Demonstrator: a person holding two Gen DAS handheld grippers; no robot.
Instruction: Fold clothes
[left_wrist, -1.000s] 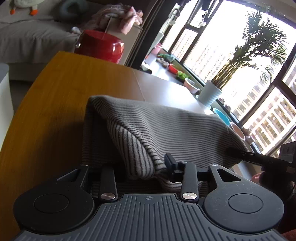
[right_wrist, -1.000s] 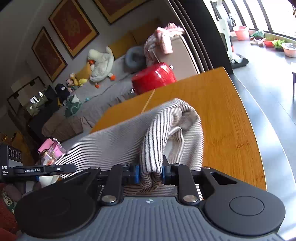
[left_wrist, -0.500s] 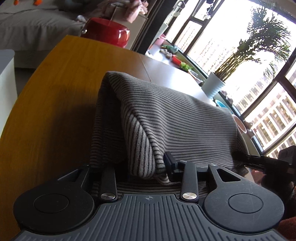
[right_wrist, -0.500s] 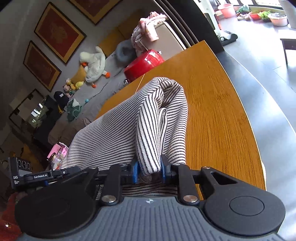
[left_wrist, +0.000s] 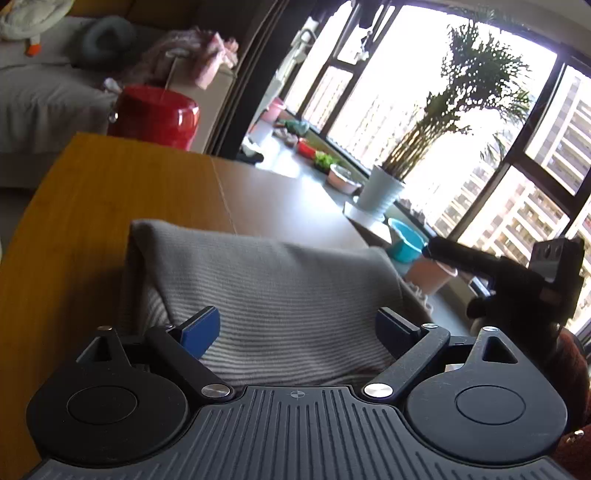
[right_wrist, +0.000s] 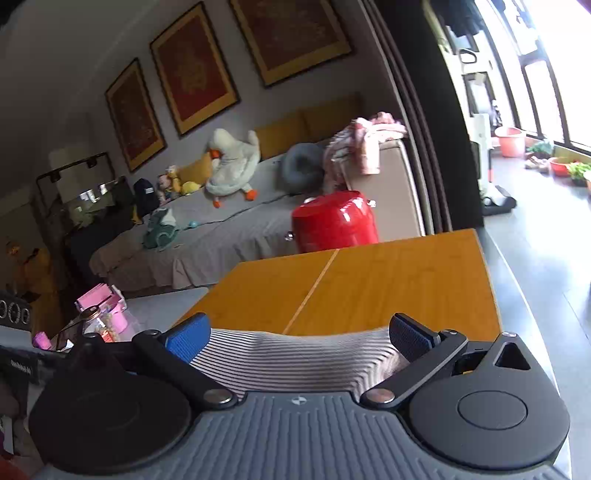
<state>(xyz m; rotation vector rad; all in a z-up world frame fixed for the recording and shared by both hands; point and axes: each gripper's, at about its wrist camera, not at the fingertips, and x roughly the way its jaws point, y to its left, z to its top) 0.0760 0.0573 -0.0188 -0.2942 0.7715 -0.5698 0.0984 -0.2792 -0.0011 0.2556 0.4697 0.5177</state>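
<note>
A grey striped garment (left_wrist: 273, 280) lies folded on the wooden table (left_wrist: 110, 206). My left gripper (left_wrist: 299, 328) stands open just above its near edge, blue pads spread wide and holding nothing. In the right wrist view the same striped garment (right_wrist: 295, 354) lies flat at the table's near edge, and my right gripper (right_wrist: 299, 336) is open over it with nothing between the pads. The other gripper (left_wrist: 517, 273) shows at the right of the left wrist view, off the cloth's right end.
A red pot (right_wrist: 334, 221) stands beyond the table's far end, by a sofa (right_wrist: 221, 221) with soft toys. A potted plant (left_wrist: 380, 192), bowls (left_wrist: 406, 243) and windows line the right side. A pink-lidded jar (right_wrist: 99, 314) sits left of the table (right_wrist: 369, 280).
Both grippers have gone from shut on raised folds of the garment to open. The cloth has dropped and now lies flat on the table.
</note>
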